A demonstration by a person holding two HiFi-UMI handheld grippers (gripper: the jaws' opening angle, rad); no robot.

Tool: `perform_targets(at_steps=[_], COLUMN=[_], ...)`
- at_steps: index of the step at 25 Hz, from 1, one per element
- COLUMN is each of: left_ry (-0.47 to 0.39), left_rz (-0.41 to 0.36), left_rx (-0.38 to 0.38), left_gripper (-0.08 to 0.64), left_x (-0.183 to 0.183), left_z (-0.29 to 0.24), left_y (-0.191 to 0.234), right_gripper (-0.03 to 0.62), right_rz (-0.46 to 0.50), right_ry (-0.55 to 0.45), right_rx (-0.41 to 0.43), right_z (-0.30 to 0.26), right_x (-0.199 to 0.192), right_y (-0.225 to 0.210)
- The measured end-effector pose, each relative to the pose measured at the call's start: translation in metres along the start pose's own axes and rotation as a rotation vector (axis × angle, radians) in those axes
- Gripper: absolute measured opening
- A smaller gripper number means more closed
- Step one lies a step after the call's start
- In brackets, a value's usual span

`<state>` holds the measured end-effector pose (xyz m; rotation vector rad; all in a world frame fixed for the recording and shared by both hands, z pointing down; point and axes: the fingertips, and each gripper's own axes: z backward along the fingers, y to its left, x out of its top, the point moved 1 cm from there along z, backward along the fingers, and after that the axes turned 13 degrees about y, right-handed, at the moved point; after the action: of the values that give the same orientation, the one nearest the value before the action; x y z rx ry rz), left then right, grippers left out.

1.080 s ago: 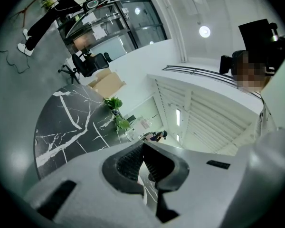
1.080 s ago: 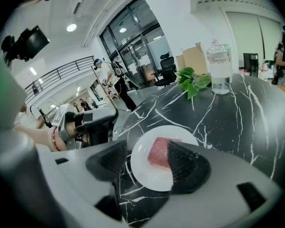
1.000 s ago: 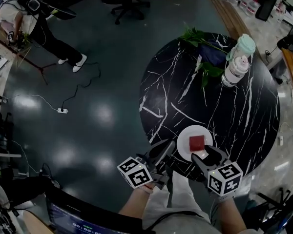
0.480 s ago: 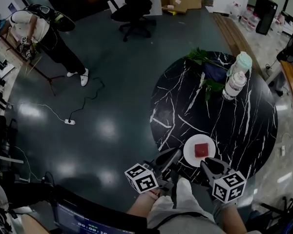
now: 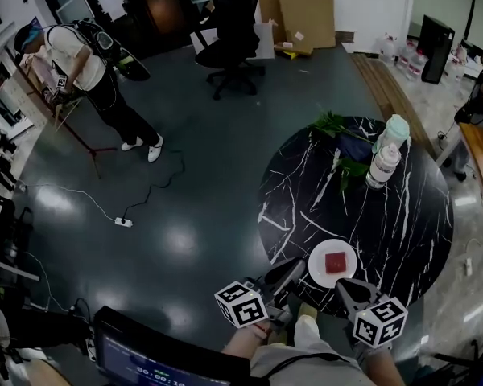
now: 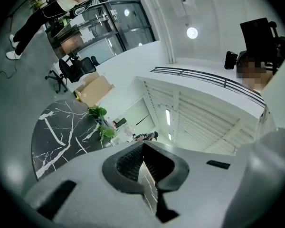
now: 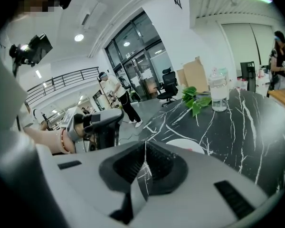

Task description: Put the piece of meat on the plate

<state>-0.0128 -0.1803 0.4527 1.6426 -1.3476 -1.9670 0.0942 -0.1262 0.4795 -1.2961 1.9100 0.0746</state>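
Right gripper (image 5: 348, 287) is clenched with nothing in it: its own view shows the jaws pressed together and no object between them. Left gripper (image 5: 288, 272) is likewise clenched and bare. Both sit at the lower edge of the head view, off the near rim of the round black marbled surface (image 5: 402, 215).

The piece of meat (image 5: 336, 262), a red and roughly square slab with no marked long axis, lies flat at the middle of the white plate (image 5: 320, 254). The plate stands near the lower rim of the surface. From the right gripper the meat lies just above and slightly left in the frame. From the left gripper it lies to the right and a little farther off. The right gripper is the nearer; neither touches plate or meat.

Judgement: the placement appears complete, and any coming move is only a matter of keeping clear of the plate.

Two bottles (image 5: 384, 164) and green leaves (image 5: 335, 125) stand at the upper part of the surface, well apart from the plate. Nothing lies between the grippers and the plate.
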Motion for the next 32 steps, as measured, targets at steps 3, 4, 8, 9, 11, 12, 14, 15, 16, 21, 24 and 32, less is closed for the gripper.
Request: perform_targets(at_steps=[3, 4, 8, 9, 11, 12, 14, 15, 16, 21, 24, 32], left_ry=[-0.004, -0.003, 0.004, 0.005, 0.008, 0.01, 0.013, 0.014, 0.014, 0.01, 0.008, 0.004], left_rz=[-0.016, -0.021, -0.033, -0.035, -0.037, -0.038, -0.038, -0.037, -0.037, -0.027, -0.024, -0.023], left_rx=[-0.008, -0.011, -0.02, -0.022, -0.023, -0.023, -0.023, -0.022, -0.021, -0.014, -0.006, 0.005], left_gripper=[0.008, 0.008, 0.008, 0.008, 0.008, 0.008, 0.008, 0.008, 0.008, 0.008, 0.008, 0.008], left_x=[0.004, 0.005, 0.004, 0.003, 0.003, 0.002, 0.0, 0.0, -0.001, -0.001, -0.002, 0.0], left_z=[0.001, 0.002, 0.003, 0.003, 0.004, 0.005, 0.006, 0.007, 0.008, 0.013, 0.016, 0.021], left_y=[-0.005, -0.007, -0.013, -0.014, -0.016, -0.017, -0.018, -0.018, -0.017, -0.016, -0.013, -0.008], right_gripper=[0.012, 0.012, 0.011, 0.011, 0.011, 0.011, 0.011, 0.011, 0.011, 0.011, 0.009, 0.009], right_rz=[0.007, 0.006, 0.007, 0.01, 0.009, 0.007, 0.006, 0.006, 0.006, 0.004, 0.007, 0.011], right_ry=[-0.017, -0.021, -0.029, -0.03, -0.031, -0.031, -0.028, -0.027, -0.025, -0.008, -0.002, 0.012], right_rx=[-0.004, -0.005, -0.009, -0.01, -0.01, -0.009, -0.01, -0.012, -0.014, -0.021, -0.024, -0.03], right_z=[0.004, 0.006, 0.01, 0.011, 0.013, 0.013, 0.014, 0.014, 0.015, 0.014, 0.012, 0.008], right_x=[0.002, 0.002, -0.001, -0.002, -0.004, -0.006, -0.009, -0.01, -0.012, -0.016, -0.016, -0.016], right_y=[0.002, 0.003, 0.007, 0.008, 0.01, 0.011, 0.012, 0.012, 0.012, 0.011, 0.011, 0.011])
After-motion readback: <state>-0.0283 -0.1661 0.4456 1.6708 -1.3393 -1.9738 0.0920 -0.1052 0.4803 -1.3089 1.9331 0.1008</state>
